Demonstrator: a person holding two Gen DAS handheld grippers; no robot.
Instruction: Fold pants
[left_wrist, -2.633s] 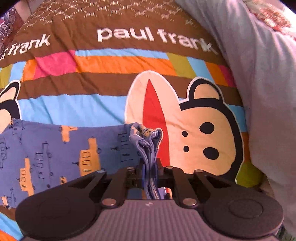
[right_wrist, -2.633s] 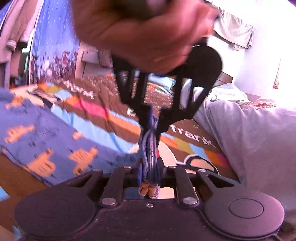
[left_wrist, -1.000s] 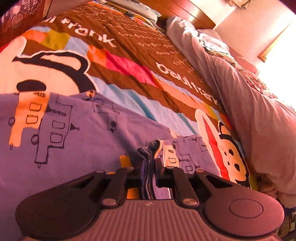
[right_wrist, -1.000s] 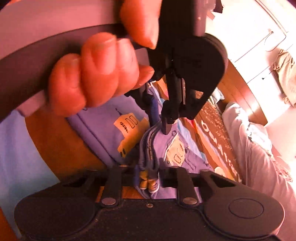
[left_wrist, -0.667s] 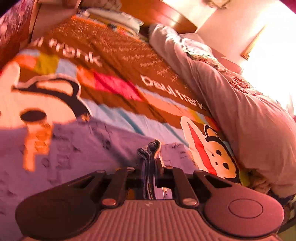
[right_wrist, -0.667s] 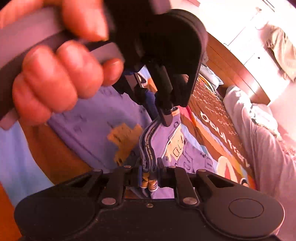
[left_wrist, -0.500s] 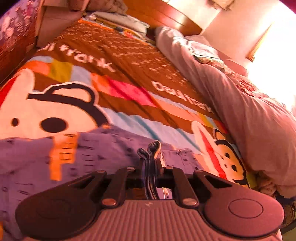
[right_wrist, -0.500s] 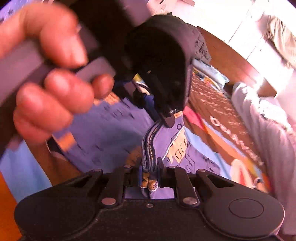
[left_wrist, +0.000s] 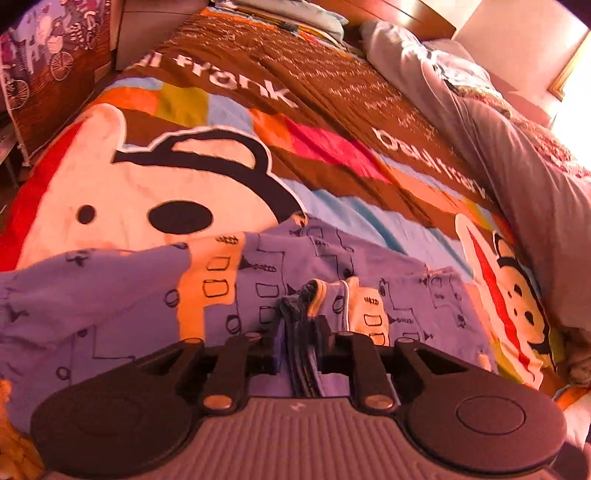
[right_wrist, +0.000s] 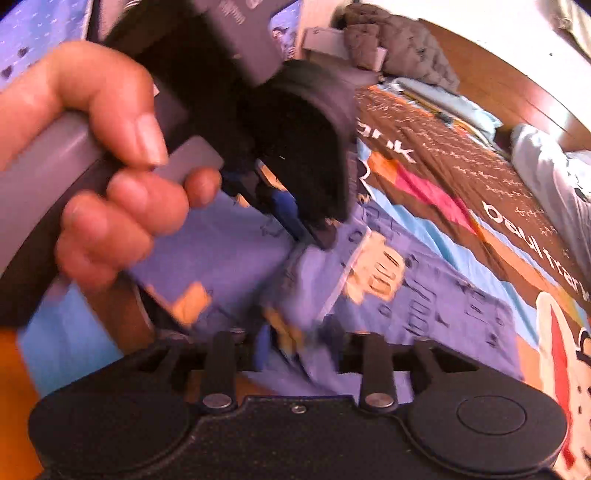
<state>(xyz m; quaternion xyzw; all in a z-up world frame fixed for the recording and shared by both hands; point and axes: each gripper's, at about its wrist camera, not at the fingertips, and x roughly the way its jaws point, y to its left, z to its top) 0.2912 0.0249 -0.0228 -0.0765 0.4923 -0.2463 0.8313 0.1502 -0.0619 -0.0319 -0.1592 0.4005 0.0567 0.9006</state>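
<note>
The pants (left_wrist: 122, 295) are blue-purple with orange vehicle prints and lie on the patterned bedspread (left_wrist: 229, 173). My left gripper (left_wrist: 300, 334) is shut on a bunched stack of the pants' edges, low over the cloth. In the right wrist view the pants (right_wrist: 424, 299) spread to the right. My right gripper (right_wrist: 301, 349) has its jaws apart, with blurred cloth slipping out between them. The left gripper's body and the hand holding it (right_wrist: 122, 206) fill the upper left of the right wrist view, just above the cloth.
A grey quilt (left_wrist: 524, 170) lies heaped along the bed's right side. A wooden headboard (right_wrist: 509, 92) and pillows (left_wrist: 288, 14) are at the far end. A patterned cloth (left_wrist: 48, 55) hangs at the bed's left side.
My right gripper has opened and let the pants' edge drop. My left gripper keeps its hold and has come lower over the spread cloth.
</note>
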